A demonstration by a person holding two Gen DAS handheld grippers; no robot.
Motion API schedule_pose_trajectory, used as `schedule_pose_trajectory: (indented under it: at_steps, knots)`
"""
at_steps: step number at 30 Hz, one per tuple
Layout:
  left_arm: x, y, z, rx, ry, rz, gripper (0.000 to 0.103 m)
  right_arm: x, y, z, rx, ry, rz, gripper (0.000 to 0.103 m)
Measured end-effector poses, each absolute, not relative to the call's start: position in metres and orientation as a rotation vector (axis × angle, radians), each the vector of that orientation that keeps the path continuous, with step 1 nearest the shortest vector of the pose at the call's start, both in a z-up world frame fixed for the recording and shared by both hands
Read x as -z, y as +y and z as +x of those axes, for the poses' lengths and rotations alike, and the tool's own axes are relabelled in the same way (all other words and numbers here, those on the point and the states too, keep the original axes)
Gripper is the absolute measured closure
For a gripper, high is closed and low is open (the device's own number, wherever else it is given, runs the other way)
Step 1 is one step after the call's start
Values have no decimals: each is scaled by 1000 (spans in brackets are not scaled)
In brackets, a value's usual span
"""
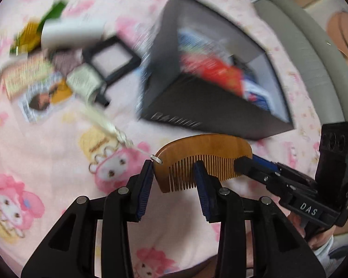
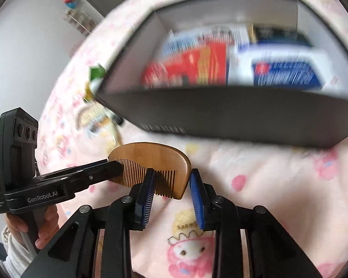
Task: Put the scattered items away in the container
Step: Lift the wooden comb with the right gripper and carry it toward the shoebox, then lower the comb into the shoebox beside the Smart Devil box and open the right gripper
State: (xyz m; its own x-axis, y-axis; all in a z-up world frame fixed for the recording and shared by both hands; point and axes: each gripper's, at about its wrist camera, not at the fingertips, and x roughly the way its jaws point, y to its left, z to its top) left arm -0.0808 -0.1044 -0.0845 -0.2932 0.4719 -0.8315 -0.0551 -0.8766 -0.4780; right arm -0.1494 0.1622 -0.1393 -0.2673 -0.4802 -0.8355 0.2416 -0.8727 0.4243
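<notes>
Both grippers met over the pink blanket (image 1: 46,143), just in front of the dark box (image 1: 220,115). The left gripper (image 1: 174,180) reached in level from the person's left, its handle gripped by a hand (image 2: 44,227) with a white sleeve. Its blue pads (image 1: 146,185) stood at a middling gap with the ring end of the comb (image 1: 204,162) between them; the left pad touched that end, while the right pad lay across the teeth. Whether they truly pinched it, I could not tell.

The right gripper (image 2: 171,190) came from the opposite side, likewise level. In its own view the pads (image 2: 148,197) were apart, with the comb's other end set between them. Seen from the left camera, its fingers (image 1: 248,164) looked closed on that end, so I could not say for certain.

The comb hung just above the blanket, near the box's front wall, outside it. Its long axis ran from one gripper to the other, arched back toward the box, teeth toward the person. A pale tassel (image 1: 104,125) trailed from its ring toward the scattered items (image 1: 58,69) at the left. The box already held packets (image 2: 197,67), blurred
</notes>
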Motion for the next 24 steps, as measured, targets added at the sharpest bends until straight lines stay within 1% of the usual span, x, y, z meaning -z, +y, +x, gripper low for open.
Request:
schedule_pose_trajectory:
  at_steps: [2, 5, 7, 8, 13, 19, 24]
  knots:
    - [65, -114, -84, -2259, -469, -1559, 67, 121, 168, -147, 2201, -299, 1490, 77]
    - [44, -102, -88, -2280, -451, -1486, 67, 93, 178, -143, 2243, -307, 1409, 77]
    - [41, -52, -124, -2281, -456, -1444, 67, 74, 184, -140, 2270, -313, 1354, 77]
    - [39, -42, -131, -2280, -447, -1435, 68, 69, 189, -142, 2277, -326, 1342, 77]
    - [32, 2, -160, -2280, -398, -1398, 68, 54, 206, -153, 2326, -367, 1306, 77]
    - [35, 18, -167, -2224, -384, -1410, 67, 47, 226, -154, 2389, -363, 1299, 77]
    - [13, 46, -203, -2263, -275, -1333, 67, 39, 239, -173, 2446, -346, 1267, 76]
